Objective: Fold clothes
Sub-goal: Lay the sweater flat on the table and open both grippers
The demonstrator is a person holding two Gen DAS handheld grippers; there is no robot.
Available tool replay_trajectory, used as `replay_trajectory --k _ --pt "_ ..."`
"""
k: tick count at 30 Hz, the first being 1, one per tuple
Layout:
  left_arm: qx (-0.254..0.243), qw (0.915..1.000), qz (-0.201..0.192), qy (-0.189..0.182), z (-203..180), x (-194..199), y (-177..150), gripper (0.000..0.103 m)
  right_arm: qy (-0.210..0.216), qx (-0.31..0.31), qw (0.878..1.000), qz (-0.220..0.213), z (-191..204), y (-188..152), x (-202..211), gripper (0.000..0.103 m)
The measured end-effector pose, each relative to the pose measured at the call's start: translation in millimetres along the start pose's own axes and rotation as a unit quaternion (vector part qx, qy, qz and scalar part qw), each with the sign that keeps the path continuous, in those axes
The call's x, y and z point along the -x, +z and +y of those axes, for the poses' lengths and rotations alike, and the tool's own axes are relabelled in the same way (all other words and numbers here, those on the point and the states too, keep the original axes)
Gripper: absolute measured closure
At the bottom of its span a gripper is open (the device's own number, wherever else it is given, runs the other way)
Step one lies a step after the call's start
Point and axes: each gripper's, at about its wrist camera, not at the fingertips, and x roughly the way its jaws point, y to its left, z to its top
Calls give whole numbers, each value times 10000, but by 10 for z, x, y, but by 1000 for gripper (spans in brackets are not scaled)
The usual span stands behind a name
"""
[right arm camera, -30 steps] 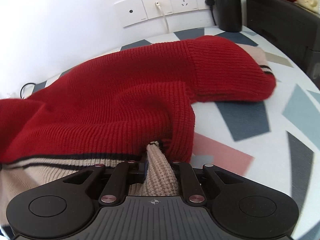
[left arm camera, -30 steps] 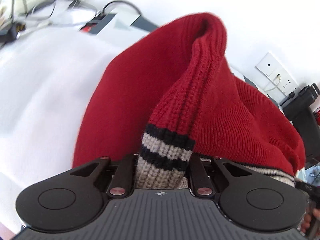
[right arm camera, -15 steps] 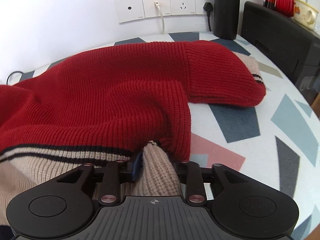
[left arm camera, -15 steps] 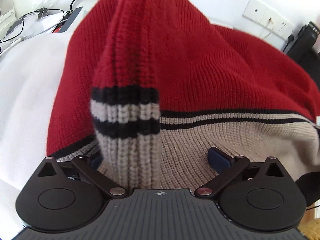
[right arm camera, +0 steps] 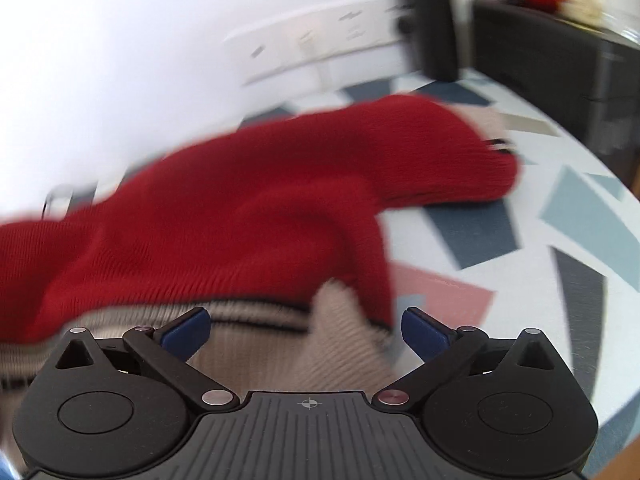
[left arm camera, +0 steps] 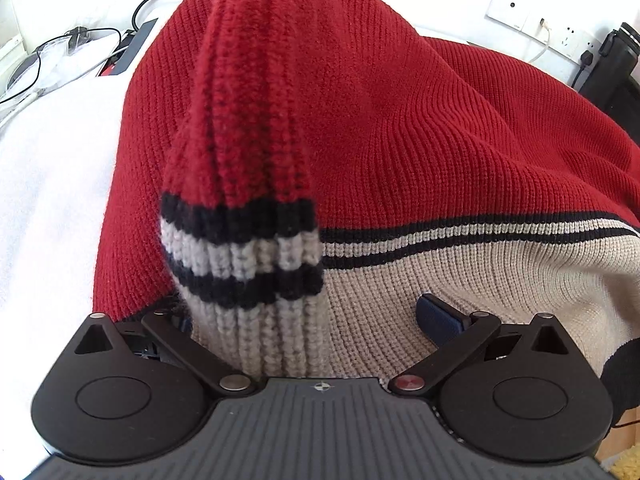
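Red-and-beige knit sweater lies heaped on patterned worktop, sleeve stretched toward wall sockets. Left gripper jaws spread wide, striped cuff standing loose between them, unpinched (left pad hidden behind cuff). Right gripper jaws opening, beige hem fold between pads, not pressed. Right view blurred.

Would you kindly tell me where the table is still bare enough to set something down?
The patterned tabletop lies bare right of the sweater, between its sleeve and the black cabinet. In the left view the white cloth left of the sweater is free. Cables crowd the far left corner.
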Motion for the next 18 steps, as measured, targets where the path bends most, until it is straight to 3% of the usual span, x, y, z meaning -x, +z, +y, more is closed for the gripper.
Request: replay_trajectory --k 3,7,18 --pt "-32 10000 -40 -35 15 24 -25 0 -189 432 9985 265 142 -82 -148 1" --pt "-19 9999 -121 -16 -2 33 -66 0 -331 310 9984 324 158 -170 -274 1" --pt "96 9996 -237 140 -46 28 -97 0 -518 185 9984 -126 184 -323 -281 1"
